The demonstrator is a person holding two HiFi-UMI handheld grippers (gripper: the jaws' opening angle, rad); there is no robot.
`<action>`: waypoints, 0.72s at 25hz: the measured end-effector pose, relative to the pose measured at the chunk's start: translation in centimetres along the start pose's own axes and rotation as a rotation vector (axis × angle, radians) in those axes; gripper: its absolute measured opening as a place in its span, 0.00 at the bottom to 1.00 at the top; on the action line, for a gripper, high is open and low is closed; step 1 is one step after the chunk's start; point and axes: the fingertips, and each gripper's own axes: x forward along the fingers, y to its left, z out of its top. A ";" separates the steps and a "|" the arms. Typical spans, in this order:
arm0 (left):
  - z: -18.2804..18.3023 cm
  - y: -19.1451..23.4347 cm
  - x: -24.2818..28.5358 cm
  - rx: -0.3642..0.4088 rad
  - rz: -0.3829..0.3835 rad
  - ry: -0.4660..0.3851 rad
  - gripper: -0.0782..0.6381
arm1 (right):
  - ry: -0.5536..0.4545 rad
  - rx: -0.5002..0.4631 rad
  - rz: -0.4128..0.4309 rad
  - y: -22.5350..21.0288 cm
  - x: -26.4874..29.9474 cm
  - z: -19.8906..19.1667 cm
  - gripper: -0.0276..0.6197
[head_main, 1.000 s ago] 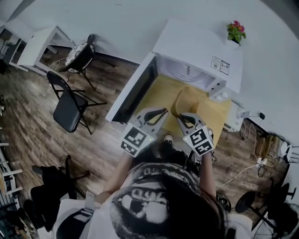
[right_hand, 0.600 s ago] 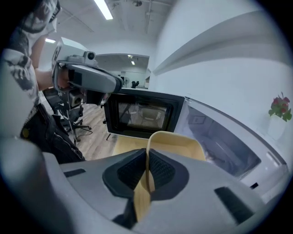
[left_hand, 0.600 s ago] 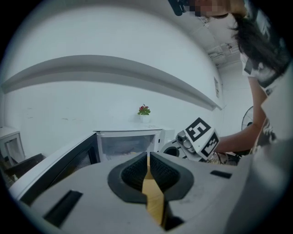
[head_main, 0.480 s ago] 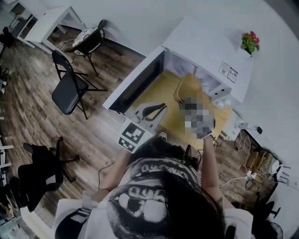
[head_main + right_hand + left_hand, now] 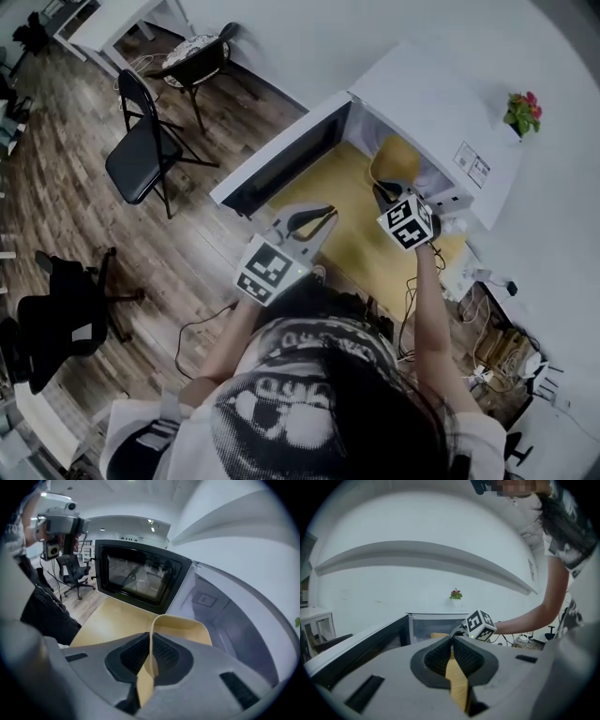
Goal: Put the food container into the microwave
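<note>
Yellow tabletop [image 5: 352, 239]: container [image 5: 183, 626] (clamped) at microwave [image 5: 427, 94]

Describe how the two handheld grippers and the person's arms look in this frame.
The left gripper and right gripper are light grey moulded shells with black ribbed pads set in rounded hollows. Each carries a white cube printed with black square markers. The person wears a short-sleeved T-shirt with a black-and-white print.
</note>
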 end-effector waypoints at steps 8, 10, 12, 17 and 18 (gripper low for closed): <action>-0.5 0.8 -0.8 -0.014 0.030 0.000 0.13 | 0.069 -0.051 -0.027 -2.8 3.2 -0.7 0.09; -0.6 1.0 -1.1 -0.020 0.034 0.001 0.13 | 0.083 -0.049 -0.047 -3.6 3.8 -0.8 0.09; -0.7 1.2 -1.2 -0.023 0.036 0.004 0.13 | 0.104 -0.059 -0.076 -4.6 4.5 -1.1 0.09; -1.1 1.3 -1.2 -0.025 0.033 0.012 0.13 | 0.146 -0.088 -0.139 -6.4 5.7 -2.0 0.09; -1.1 1.3 -1.2 -0.026 0.033 0.011 0.13 | 0.148 -0.086 -0.147 -6.7 5.8 -2.1 0.09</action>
